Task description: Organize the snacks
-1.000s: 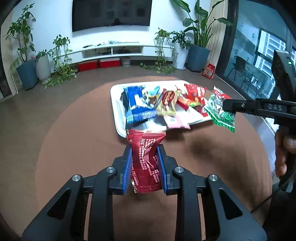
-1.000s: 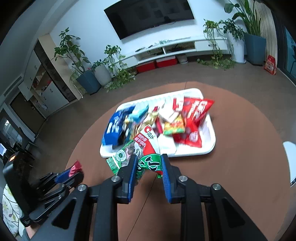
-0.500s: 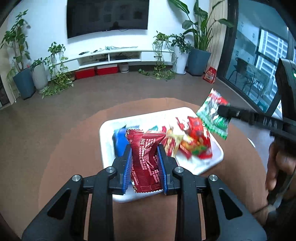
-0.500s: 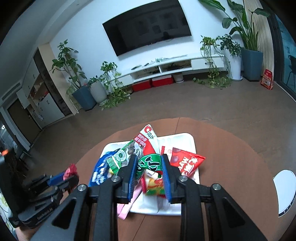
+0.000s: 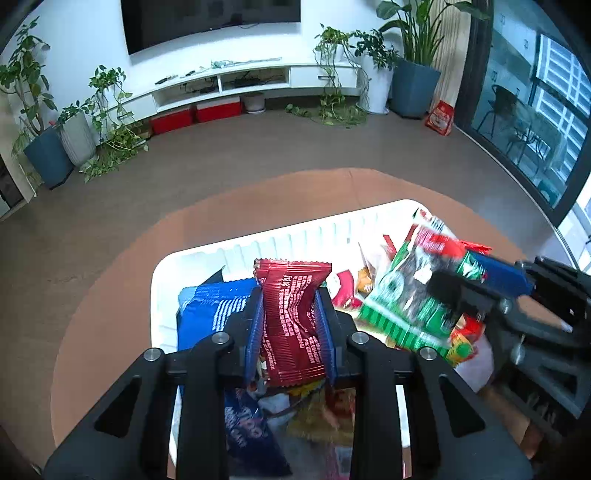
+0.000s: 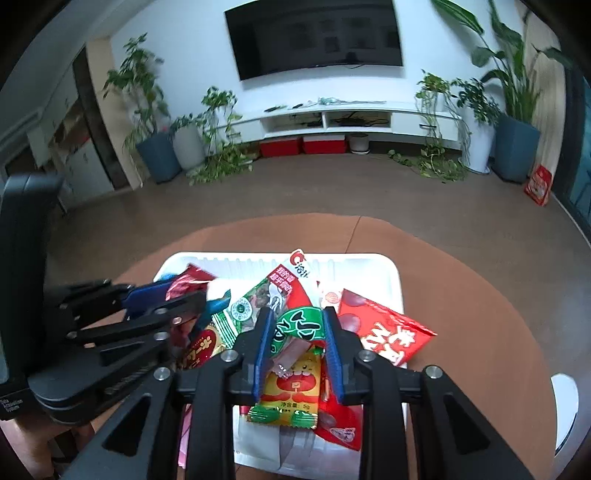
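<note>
Round brown table point(image 5: 110, 295) — white tray point(image 5: 295, 240): both grippers' jaws opening, left gripper point(image 5: 290, 317) around red packet point(image 5: 291, 314), right gripper point(image 6: 297, 332) around green packet point(image 6: 295, 325).

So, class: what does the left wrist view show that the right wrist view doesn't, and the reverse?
Only left wrist: a dark chair at far right. Only right wrist: a white object at the table's edge. Both: the white tray, the TV, the left gripper on a dark red packet and the right gripper on a green packet, both jaws opening.
</note>
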`<state>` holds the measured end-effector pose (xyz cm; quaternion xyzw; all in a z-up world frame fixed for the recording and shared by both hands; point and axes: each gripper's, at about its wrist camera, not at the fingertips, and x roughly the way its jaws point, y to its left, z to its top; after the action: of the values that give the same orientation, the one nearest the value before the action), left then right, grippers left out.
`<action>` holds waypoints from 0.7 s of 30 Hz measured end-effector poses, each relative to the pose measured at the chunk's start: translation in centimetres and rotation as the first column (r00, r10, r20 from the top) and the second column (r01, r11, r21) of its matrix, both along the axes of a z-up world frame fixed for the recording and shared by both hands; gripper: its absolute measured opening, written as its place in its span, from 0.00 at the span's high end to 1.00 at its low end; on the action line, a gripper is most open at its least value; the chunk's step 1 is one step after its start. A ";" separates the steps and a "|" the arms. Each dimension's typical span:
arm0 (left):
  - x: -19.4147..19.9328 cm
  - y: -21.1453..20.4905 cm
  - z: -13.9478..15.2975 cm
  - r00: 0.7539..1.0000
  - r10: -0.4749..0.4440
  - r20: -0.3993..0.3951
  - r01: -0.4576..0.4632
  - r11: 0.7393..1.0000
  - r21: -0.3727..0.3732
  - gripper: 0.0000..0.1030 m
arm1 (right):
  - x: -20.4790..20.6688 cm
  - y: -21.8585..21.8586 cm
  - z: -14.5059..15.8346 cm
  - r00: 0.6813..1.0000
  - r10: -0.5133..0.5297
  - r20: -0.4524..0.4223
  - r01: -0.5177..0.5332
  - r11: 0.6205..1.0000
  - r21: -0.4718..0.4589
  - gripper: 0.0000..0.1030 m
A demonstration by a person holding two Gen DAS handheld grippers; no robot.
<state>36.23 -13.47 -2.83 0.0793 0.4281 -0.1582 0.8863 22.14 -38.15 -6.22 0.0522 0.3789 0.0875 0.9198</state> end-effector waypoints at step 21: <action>-4.3 1.2 4.1 0.987 0.031 0.155 -0.023 0.998 -0.054 0.00 | -3.1 -2.9 4.9 0.982 -0.084 0.167 0.060 0.988 0.144 0.20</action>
<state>31.91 -12.23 1.27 0.0623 0.3541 -0.1504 0.9209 19.06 -41.02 -1.28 0.1219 0.2886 0.0842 0.9459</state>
